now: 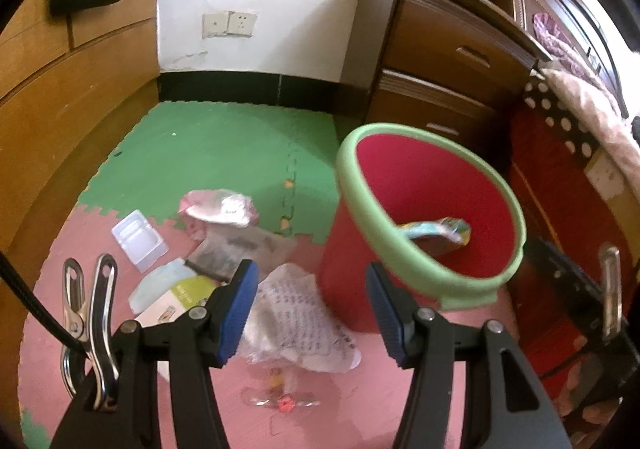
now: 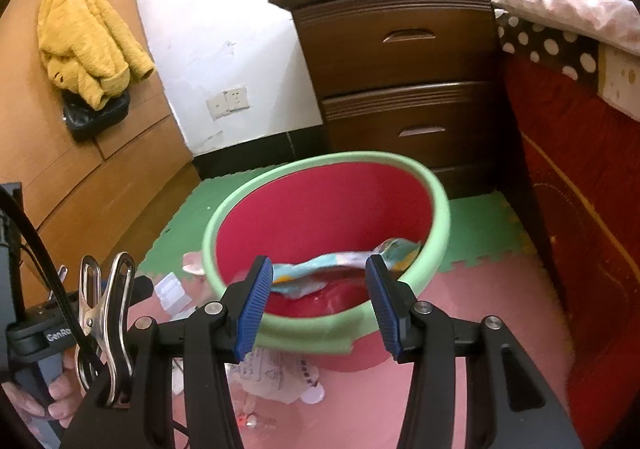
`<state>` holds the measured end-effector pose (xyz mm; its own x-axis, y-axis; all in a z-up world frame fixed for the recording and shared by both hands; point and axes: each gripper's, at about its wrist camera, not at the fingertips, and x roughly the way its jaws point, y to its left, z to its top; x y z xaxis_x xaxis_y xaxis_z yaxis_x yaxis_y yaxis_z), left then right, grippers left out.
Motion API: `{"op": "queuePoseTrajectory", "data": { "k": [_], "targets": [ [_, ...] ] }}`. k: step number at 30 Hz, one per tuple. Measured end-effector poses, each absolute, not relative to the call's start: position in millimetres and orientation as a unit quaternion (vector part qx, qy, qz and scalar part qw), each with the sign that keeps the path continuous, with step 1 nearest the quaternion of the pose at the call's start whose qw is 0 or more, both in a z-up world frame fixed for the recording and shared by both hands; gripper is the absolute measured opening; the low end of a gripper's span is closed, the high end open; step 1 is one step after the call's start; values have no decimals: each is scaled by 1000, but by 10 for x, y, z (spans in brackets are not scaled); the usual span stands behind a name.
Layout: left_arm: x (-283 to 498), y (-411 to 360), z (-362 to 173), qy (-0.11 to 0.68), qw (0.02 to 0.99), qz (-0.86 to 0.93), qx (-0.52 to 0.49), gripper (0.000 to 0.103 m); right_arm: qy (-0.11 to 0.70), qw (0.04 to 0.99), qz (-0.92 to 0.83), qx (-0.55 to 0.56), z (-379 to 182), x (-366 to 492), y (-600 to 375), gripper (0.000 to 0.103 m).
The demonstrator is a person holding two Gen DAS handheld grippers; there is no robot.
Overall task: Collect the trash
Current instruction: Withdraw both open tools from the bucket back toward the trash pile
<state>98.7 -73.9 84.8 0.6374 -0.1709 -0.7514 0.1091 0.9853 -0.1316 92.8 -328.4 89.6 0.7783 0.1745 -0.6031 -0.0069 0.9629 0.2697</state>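
Right wrist view | right gripper (image 2: 319, 303) wide open, holding nothing | red bin (image 2: 320, 209) just ahead, wrapper (image 2: 340, 269) inside | left gripper (image 1: 312, 313) wide open, empty | paper trash (image 1: 296, 321) just below it

Lower left of the right wrist view: "GenRo" in white letters on the black handle (image 2: 38, 337), cut off there. Print on the crumpled paper (image 1: 296, 323) is too blurred to read.

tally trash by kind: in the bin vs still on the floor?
In red bin: 1 colourful wrapper
Clear plastic tray: 1
Pink-white bag: 1
Printed crumpled plastic: 1
Flat paper packs: 2
Small clear wrapper: 1
Total: 7
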Motion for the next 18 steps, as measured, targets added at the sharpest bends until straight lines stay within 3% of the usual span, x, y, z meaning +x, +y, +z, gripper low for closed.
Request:
{"op": "queuePoseTrajectory", "data": {
  "k": [18],
  "targets": [
    [726, -252, 124, 485, 873, -35, -48, 59, 381, 914, 88, 111, 563, 655, -2723, 49]
  ]
}}
